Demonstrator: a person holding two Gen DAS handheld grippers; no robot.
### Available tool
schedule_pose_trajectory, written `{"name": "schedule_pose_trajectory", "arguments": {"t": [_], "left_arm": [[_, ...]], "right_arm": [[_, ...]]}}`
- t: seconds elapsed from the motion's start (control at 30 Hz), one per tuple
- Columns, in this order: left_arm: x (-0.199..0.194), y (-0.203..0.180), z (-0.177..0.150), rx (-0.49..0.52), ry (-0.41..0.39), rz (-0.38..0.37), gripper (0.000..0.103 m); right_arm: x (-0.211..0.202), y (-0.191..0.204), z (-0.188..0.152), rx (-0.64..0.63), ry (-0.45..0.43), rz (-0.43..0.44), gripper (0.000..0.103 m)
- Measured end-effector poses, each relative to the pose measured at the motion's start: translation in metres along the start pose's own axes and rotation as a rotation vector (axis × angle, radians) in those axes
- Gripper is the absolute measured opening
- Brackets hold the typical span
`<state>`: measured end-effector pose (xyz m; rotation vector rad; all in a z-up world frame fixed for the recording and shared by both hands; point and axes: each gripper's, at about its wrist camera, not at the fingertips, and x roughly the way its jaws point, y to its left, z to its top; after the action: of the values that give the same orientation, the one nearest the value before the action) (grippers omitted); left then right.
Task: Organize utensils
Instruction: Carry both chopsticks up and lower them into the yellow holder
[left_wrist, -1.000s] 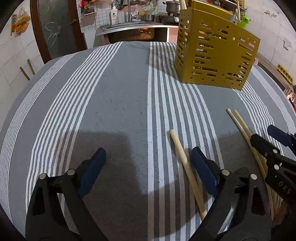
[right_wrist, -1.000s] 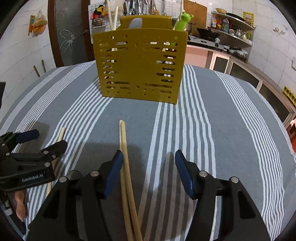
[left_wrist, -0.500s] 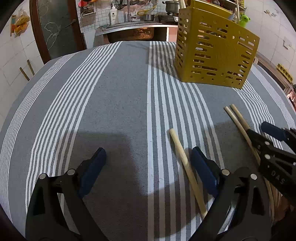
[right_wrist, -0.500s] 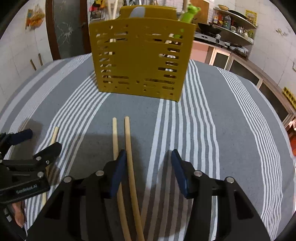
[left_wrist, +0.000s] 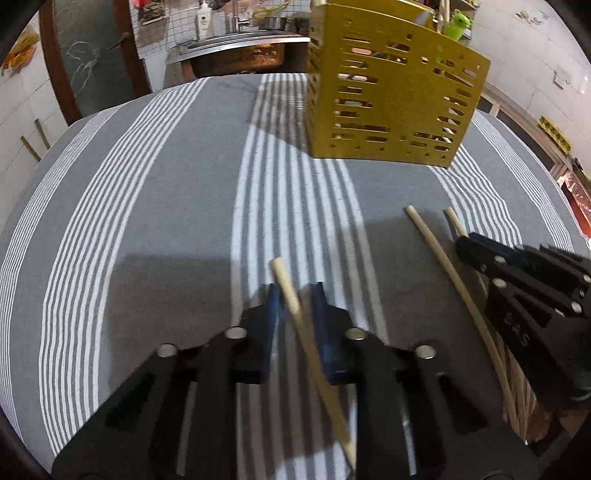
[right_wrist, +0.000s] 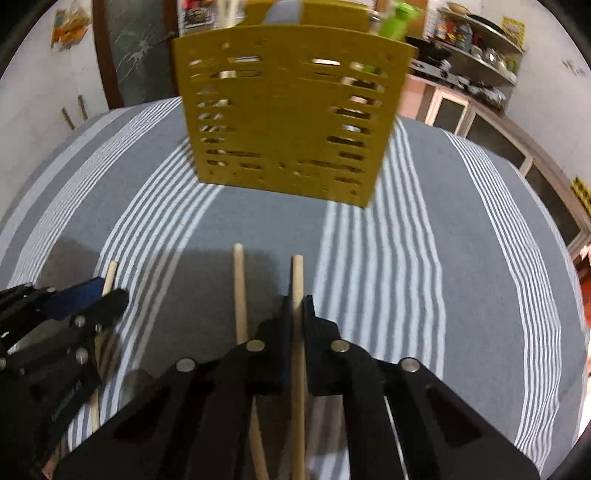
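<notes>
My left gripper (left_wrist: 295, 299) is shut on a pale wooden chopstick (left_wrist: 291, 295) that runs between its blue pads. My right gripper (right_wrist: 297, 306) is shut on another chopstick (right_wrist: 297, 273). A third chopstick (right_wrist: 239, 288) lies on the cloth just left of the right gripper; it also shows in the left wrist view (left_wrist: 443, 258). The yellow slotted utensil holder (right_wrist: 288, 118) stands upright ahead of both grippers, also in the left wrist view (left_wrist: 391, 99), with several utensils in it. The left gripper shows at the right wrist view's left edge (right_wrist: 85, 295).
The table wears a grey cloth with white stripes (left_wrist: 166, 206). A green utensil (right_wrist: 399, 22) sticks up from the holder. A sink counter (left_wrist: 240, 44) and kitchen shelves (right_wrist: 476, 55) lie beyond the table.
Both grippers went from open to shut, each closing on a chopstick. Both moved forward toward the yellow holder, which now looks larger.
</notes>
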<state>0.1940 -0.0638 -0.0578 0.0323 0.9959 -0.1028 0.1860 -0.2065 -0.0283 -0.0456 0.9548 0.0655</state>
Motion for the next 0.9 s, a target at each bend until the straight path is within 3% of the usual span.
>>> {"name": "schedule_pose_trajectory", "arguments": {"t": [0.37, 0.7, 0.9], "left_arm": [[-0.003, -0.003, 0.019, 0.010, -0.023, -0.059, 0.004], [-0.050, 0.007, 0.030, 0.008, -0.215, -0.054, 0.004], [-0.084, 0.008, 0.038, 0.033, -0.346, -0.075, 0.004]], "right_arm": [[-0.024, -0.021, 0.000, 0.106, -0.087, 0.007, 0.006], [-0.075, -0.024, 0.001, 0.132, -0.301, -0.012, 0.006], [-0.092, -0.028, 0.003, 0.131, -0.381, -0.005, 0.006]]}}
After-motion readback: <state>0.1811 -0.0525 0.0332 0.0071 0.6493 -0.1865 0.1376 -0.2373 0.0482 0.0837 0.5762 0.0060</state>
